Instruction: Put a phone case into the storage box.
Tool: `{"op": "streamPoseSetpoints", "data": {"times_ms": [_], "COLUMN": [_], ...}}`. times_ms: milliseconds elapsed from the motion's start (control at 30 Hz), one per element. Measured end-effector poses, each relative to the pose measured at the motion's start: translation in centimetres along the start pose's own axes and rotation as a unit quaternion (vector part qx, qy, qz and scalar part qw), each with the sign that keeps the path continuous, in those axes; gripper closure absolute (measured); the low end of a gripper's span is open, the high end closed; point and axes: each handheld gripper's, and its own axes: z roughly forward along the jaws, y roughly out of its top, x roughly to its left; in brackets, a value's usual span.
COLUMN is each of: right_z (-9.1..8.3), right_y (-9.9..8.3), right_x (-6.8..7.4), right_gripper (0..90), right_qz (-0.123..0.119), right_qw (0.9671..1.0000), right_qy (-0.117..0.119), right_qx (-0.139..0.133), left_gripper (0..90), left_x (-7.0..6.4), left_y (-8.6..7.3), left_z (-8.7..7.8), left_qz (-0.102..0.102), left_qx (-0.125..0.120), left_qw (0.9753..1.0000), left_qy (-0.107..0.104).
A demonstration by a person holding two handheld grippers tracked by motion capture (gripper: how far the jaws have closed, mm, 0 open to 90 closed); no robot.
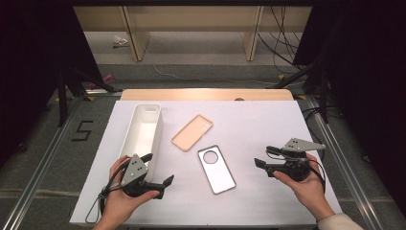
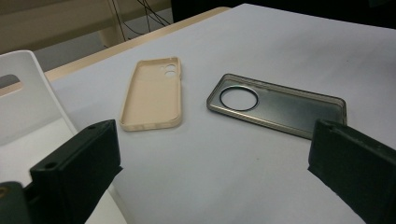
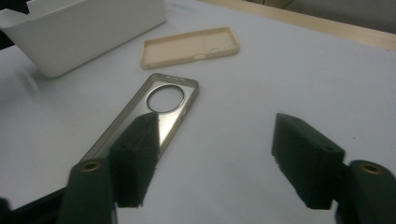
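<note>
Two phone cases lie flat on the white counter (image 1: 268, 124) between your hands, w/ a long white bin (image 1: 141, 132) at the left. The beige case (image 1: 192, 132) sits open side up, just right of the bin, angled w/ its camera cut-out toward the far edge. The clear case (image 1: 216, 168), dark-rimmed w/ a round camera ring, lies nearer you, approx. centre, apart from the beige one.

Your left gripper (image 1: 158, 170) rests by the bin's near end, fingers spread wide & holding nothing; in the left gripper view both cases show beyond the fingers (image 2: 74, 172), so it points across them toward the right. Your right gripper (image 1: 264, 157) hovers right of the clear case, well apart from it, fingers also spread & empty, aimed left; in the right gripper view the clear case (image 3: 149, 112) runs toward its left finger.

Judgement: the cases lie separate & face up so each can be pinched by a rim; the bin stands beside them, prob. as the drop spot. The wide spread suits a thin edge grasp. Nothing is in the bin yet.
</note>
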Motion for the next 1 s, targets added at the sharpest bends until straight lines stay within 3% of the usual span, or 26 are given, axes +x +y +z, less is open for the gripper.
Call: {"op": "streamPoseSetpoints", "data": {"times_ms": [167,233,367,633,867,1000], "right_z": [0.7,1.2,2.5,4.9,7.7,9.0], "right_y": [0.2,0.4,0.4,0.6,0.6,0.4], "right_x": [0.5,0.7,1.3,1.7,2.2,2.6], "right_gripper": [66.3,77.1,89.1,90.0,90.0,90.0], "right_qz": [-0.020,-0.023,-0.029,-0.033,-0.031,-0.032], "right_qw": [0.9994,0.9987,0.9953,0.9883,0.9779,0.9703], "right_qy": [0.006,0.018,0.025,0.037,0.048,0.051], "right_qx": [0.026,0.043,0.089,0.144,0.201,0.234], "left_gripper": [2.1,2.2,2.4,2.6,3.0,3.0], "left_x": [0.0,-0.1,-0.1,-0.2,-0.2,-0.3], "left_y": [0.0,0.0,0.1,0.1,0.1,0.1], "left_z": [0.0,0.1,0.2,0.2,0.2,0.2], "left_qz": [0.003,0.003,0.005,0.007,0.009,0.009], "left_qx": [0.000,0.000,0.001,0.002,0.003,0.002], "left_qw": [1.0000,1.0000,1.0000,1.0000,1.0000,0.9999], "left_qy": [0.000,-0.001,-0.001,-0.002,-0.003,-0.004]}}
